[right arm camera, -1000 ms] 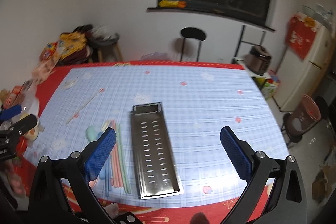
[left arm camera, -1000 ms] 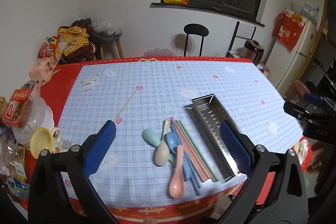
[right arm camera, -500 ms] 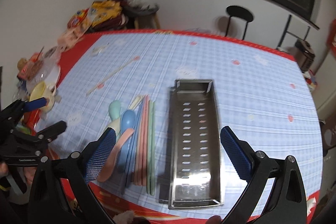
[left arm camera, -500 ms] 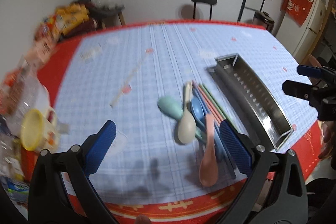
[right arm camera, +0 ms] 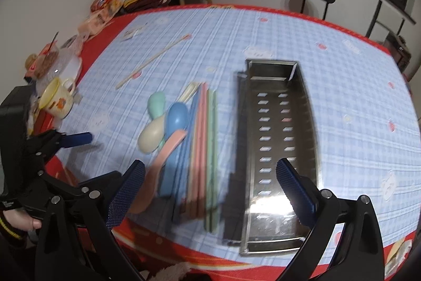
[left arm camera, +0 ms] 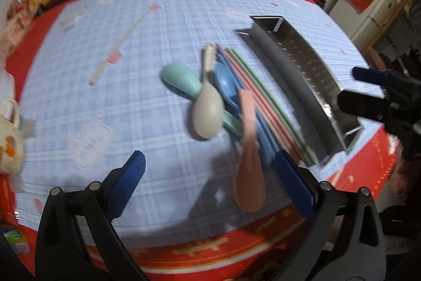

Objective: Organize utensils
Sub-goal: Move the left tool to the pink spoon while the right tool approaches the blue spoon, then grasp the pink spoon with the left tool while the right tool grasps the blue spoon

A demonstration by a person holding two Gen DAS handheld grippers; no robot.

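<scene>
Tablecloth [right arm camera: 342, 86] in blue check covers the table, and a long steel tray [right arm camera: 279, 149] lies on it, empty. Just left of the tray sit the coloured chopsticks [right arm camera: 205, 149] in a tight row, and left of those a cluster of spoons: pink [left arm camera: 248, 157], beige [left arm camera: 206, 112], blue [right arm camera: 177, 115] and mint [left arm camera: 181, 82]. Farther left of the tray lies one pale chopstick [right arm camera: 152, 61], well apart, and a yellow mug [right arm camera: 56, 98] near the table's edge. Left gripper [left arm camera: 210, 188] hovers above the spoons, fingers spread wide, empty. Right gripper [right arm camera: 210, 191] hangs over the tray's near end, likewise spread and empty.
</scene>
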